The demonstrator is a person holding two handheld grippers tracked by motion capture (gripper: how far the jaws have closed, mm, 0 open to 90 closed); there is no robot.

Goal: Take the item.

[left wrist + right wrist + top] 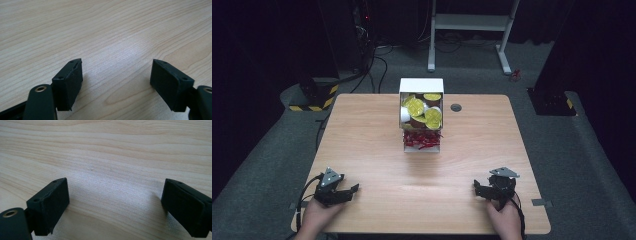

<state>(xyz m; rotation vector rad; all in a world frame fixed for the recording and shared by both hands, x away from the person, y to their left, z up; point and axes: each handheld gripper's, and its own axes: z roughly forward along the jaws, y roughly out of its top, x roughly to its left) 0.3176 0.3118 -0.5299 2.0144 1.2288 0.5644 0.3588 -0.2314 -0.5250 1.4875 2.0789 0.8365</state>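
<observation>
The left gripper at lower left and the right gripper at lower right are held released, nothing grasped, over the table, well below the white box at centre.

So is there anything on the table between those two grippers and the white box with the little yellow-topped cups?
Nothing visible. Both the left gripper and the right gripper sit open near the front edge, and only bare wooden table lies between them and the white box farther back at the middle.
</observation>
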